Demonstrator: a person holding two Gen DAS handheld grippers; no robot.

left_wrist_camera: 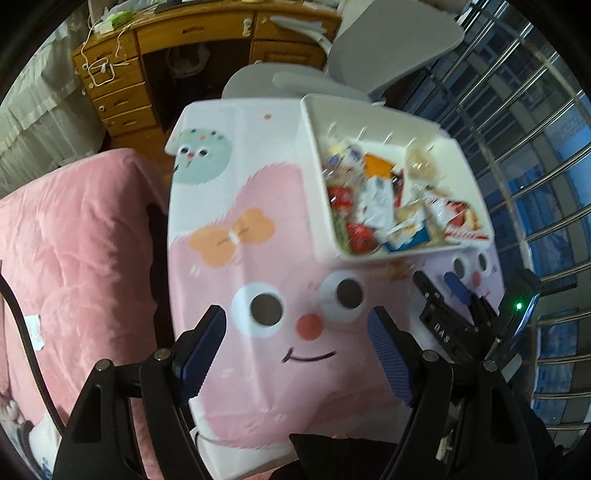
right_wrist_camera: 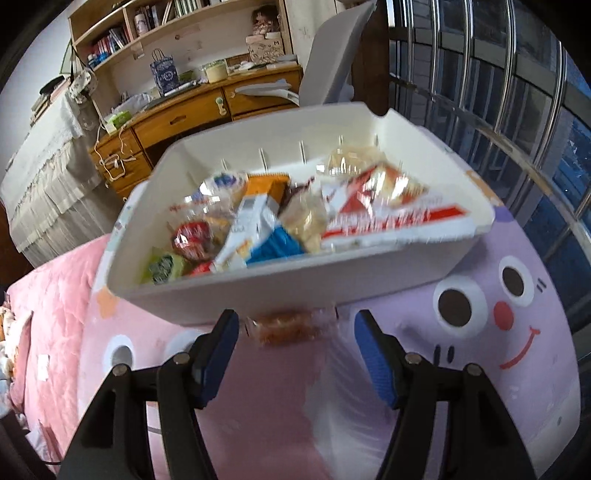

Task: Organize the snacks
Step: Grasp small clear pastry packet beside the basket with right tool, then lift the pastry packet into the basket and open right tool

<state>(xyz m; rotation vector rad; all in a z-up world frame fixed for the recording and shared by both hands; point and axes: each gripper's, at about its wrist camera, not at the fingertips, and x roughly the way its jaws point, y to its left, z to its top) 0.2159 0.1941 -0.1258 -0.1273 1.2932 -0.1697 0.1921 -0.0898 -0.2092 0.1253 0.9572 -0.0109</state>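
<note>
A white bin (left_wrist_camera: 461,166) (right_wrist_camera: 295,291) full of several wrapped snacks stands on a cartoon-face tablecloth (left_wrist_camera: 258,258) (right_wrist_camera: 480,369). A big red and white packet (right_wrist_camera: 388,210) (left_wrist_camera: 458,221) lies at its right side. A brownish snack in clear wrap (right_wrist_camera: 286,328) (left_wrist_camera: 399,269) lies on the cloth against the bin's near wall, just ahead of my open right gripper (right_wrist_camera: 295,354), which also shows in the left wrist view (left_wrist_camera: 439,284). My left gripper (left_wrist_camera: 295,328) is open and empty over the pink face, left of the bin.
A pink quilted bed (left_wrist_camera: 74,240) lies left of the table. A wooden desk (left_wrist_camera: 177,33) (right_wrist_camera: 207,110) and a grey chair (left_wrist_camera: 388,44) stand behind. Metal window bars (left_wrist_camera: 535,184) (right_wrist_camera: 498,74) run along the right.
</note>
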